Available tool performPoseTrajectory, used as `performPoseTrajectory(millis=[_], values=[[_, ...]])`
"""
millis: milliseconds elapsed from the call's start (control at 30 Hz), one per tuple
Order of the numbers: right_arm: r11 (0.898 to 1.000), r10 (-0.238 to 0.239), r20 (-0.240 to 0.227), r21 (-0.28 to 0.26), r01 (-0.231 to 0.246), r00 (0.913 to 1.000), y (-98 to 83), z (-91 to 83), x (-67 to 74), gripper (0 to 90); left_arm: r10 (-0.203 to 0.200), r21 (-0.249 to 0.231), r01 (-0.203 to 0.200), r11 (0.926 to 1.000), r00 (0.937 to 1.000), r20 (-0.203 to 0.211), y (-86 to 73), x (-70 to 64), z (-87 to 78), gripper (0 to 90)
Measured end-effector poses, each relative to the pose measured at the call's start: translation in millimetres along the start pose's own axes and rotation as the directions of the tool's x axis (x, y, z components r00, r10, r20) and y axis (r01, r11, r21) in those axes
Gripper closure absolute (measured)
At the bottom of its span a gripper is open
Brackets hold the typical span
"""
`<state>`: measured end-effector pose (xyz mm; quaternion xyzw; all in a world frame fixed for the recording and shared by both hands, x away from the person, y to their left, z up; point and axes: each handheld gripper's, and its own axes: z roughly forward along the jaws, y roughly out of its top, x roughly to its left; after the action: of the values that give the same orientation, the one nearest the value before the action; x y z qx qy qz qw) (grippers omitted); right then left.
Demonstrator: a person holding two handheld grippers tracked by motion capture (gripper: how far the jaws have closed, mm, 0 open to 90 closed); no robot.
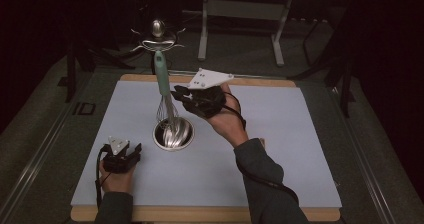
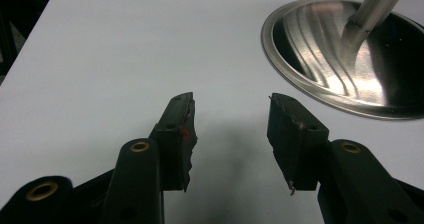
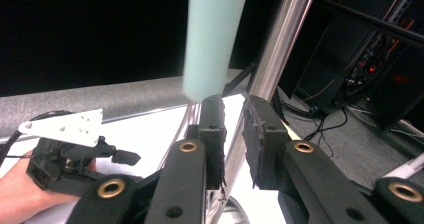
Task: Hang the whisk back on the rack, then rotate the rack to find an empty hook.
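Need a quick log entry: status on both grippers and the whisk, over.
Left gripper open on the mat. Right gripper beside the hanging whisk, grip unclear. Stand pole crowds it.

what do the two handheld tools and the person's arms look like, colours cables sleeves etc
Both are black two-jaw devices. The left tool and right tool each carry a pale grey three-cornered plate with small holes on top. Brass-coloured rivets mark the jaw arms, and the dark pads look worn, with ragged edges. A black cable trails from each along the forearm. The person wears dark grey long sleeves.
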<state>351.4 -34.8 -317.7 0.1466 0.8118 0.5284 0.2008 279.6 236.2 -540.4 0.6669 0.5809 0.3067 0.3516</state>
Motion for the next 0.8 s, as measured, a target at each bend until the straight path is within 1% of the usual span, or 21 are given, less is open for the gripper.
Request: performPoseTrajectory(millis=[133, 200, 267, 333, 400, 533, 600, 633, 667, 700, 800], values=[[1.0, -0.018, -0.011, 0.025, 0.018, 0.9998, -2.9, -3.4, 1.2, 77.6, 0.0, -0.001, 0.0, 1.0, 1.0, 0.0, 0.0, 0.0, -0.1, 54.7], [0.998, -0.036, -0.02, 0.05, 0.037, 0.9991, -5.1, -5.5, 1.5, 77.8, 0.001, -0.001, -0.001, 1.0, 1.0, 0.0, 0.0, -0.1, -0.2, 55.0], [0.996, -0.048, -0.016, 0.074, 0.049, 0.9987, -7.9, -8.2, 1.1, 77.7, 0.002, 0.002, -0.002, 1.0, 1.0, 0.001, 0.1, 0.2, -0.1, 55.2], [0.994, -0.051, -0.013, 0.093, 0.052, 0.9986, -11.4, -11.5, -0.6, 77.6, 0.002, 0.006, -0.002, 1.0, 1.0, -0.002, 0.5, -0.6, 0.9, 55.4], [0.993, -0.047, -0.014, 0.111, 0.048, 0.9988, -15.8, -15.3, -3.7, 77.1, 0.016, 0.013, -0.016, 0.9998, 0.9998, -0.007, 0.7, -1.8, 1.2, 55.7], [0.988, -0.039, -0.013, 0.147, 0.041, 0.9991, -27.0, -24.3, -8.6, 73.5, 0.028, 0.009, -0.027, 0.9996, 0.9996, -0.01, 0.8, -2.9, 0.7, 57.9], [0.988, -0.039, -0.013, 0.147, 0.041, 0.9991, -27.0, -24.3, -8.6, 73.5, 0.029, 0.008, -0.029, 0.9995, 0.9995, -0.01, 1.0, -3.0, 0.6, 59.3], [0.987, -0.035, -0.017, 0.158, 0.037, 0.9993, -30.6, -26.8, -10.1, 72.7, 0.025, -0.009, -0.025, 0.9996, 0.9996, 0.008, 1.6, -3.3, -1.0, 59.3], [0.983, 0.01, -0.016, 0.186, -0.007, 0.9998, -42.1, -32.8, -16.0, 71.2, 0.032, -0.014, -0.032, 0.9994, 0.9994, 0.016, 2.1, -3.3, -2.2, 63.5], [0.981, 0.02, -0.017, 0.193, -0.016, 0.9997, -45.4, -33.9, -17.8, 70.8, 0.037, -0.025, -0.037, 0.999, 0.9989, 0.027, 3.1, -3.8, -3.0, 65.4], [0.972, 0.041, -0.008, 0.23, -0.038, 0.9991, -57.8, -38.2, -22.7, 69.8, 0.057, -0.047, -0.054, 0.9974, 0.9962, 0.065, 10.0, -5.7, -7.7, 71.7]])
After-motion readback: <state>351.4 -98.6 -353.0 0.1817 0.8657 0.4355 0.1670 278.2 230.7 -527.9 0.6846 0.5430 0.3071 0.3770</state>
